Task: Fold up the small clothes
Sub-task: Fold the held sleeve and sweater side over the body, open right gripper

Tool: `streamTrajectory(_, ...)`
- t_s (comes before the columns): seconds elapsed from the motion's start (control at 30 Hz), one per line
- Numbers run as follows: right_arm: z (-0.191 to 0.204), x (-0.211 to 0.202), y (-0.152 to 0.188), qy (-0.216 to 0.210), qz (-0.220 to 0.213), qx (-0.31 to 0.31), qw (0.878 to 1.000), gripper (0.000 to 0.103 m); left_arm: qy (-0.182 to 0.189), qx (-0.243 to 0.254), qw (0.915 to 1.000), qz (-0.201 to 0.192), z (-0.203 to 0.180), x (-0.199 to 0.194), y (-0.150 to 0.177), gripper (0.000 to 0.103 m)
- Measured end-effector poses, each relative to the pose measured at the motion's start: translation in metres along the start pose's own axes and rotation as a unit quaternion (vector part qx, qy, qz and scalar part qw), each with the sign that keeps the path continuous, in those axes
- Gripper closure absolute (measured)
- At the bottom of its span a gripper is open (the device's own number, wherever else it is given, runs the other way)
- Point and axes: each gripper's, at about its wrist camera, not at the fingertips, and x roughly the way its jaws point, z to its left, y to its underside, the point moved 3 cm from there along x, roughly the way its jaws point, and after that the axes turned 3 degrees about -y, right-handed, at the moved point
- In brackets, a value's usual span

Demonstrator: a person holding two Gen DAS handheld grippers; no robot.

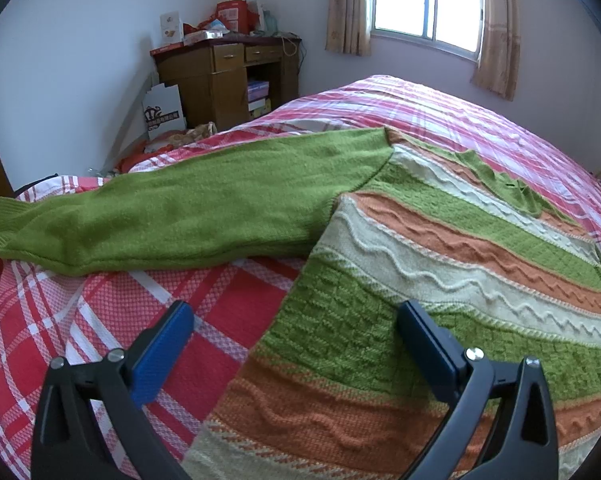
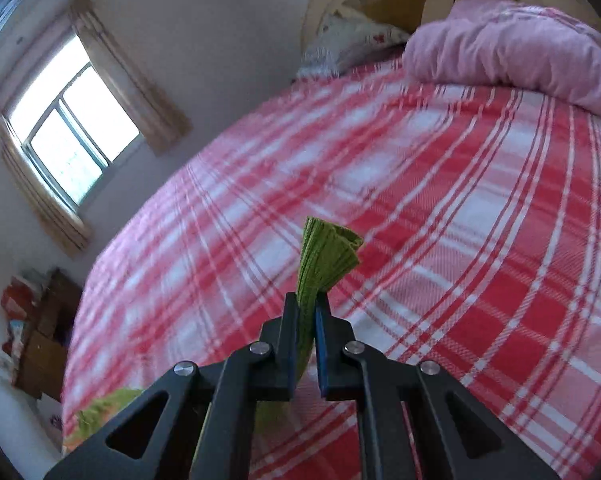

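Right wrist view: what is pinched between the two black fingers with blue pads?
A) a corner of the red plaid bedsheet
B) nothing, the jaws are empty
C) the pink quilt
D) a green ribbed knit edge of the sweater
D: the right gripper is shut on a green ribbed knit edge that sticks up past the fingertips, above the red plaid bedsheet.
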Motion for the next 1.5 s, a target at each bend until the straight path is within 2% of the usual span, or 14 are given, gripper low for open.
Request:
streamTrajectory(0.17,0.059,-0.019,0.005,-0.040,0.000,-0.042,0.998,0.096,0.001,0.001,1.0000,0.005,-0.001,0.000,-0.002,0.000)
streamTrajectory(0.3,0.133,-0.031,0.027,-0.089,0.009,-0.095,0.991,0.096,0.018,0.013,0.9995,0.021,-0.001,0.001,-0.006,0.000)
streamTrajectory(0.4,0.196,-0.041,0.052,-0.129,0.020,-0.145,0.981,0.096,0.024,0.037,0.9986,0.027,0.004,-0.005,-0.011,0.000)
streamTrajectory(0.53,0.280,-0.046,0.106,-0.183,0.051,-0.203,0.960,0.096,-0.002,0.018,0.9997,-0.018,0.030,-0.015,-0.018,0.000)
streamTrajectory(0.67,0.344,-0.035,0.166,-0.211,0.075,-0.244,0.944,0.096,-0.007,-0.008,0.9999,-0.010,0.052,0.000,-0.018,0.000)
streamTrajectory(0.77,0.384,-0.022,0.212,-0.233,0.103,-0.255,0.933,0.096,0.018,-0.047,0.9987,0.011,0.063,0.015,-0.014,0.000)
streamTrajectory(0.83,0.411,-0.011,0.247,-0.249,0.125,-0.261,0.924,0.096,0.018,-0.046,0.9988,-0.003,0.061,0.014,-0.014,0.000)
streamTrajectory(0.93,0.437,0.001,0.287,-0.260,0.145,-0.274,0.914,0.096,0.010,-0.027,0.9996,-0.006,0.053,0.017,-0.013,0.000)
streamTrajectory(1.13,0.476,0.029,0.361,-0.268,0.196,-0.291,0.897,0.096,0.018,-0.032,0.9992,-0.017,0.057,0.017,-0.008,0.000)
streamTrajectory(1.3,0.477,0.047,0.403,-0.262,0.224,-0.311,0.886,0.096,0.018,-0.032,0.9992,-0.018,0.057,0.017,-0.009,0.000)
streamTrajectory(1.5,0.469,0.057,0.436,-0.268,0.240,-0.336,0.870,0.096,0.019,-0.033,0.9991,-0.021,0.059,0.015,-0.007,0.000)
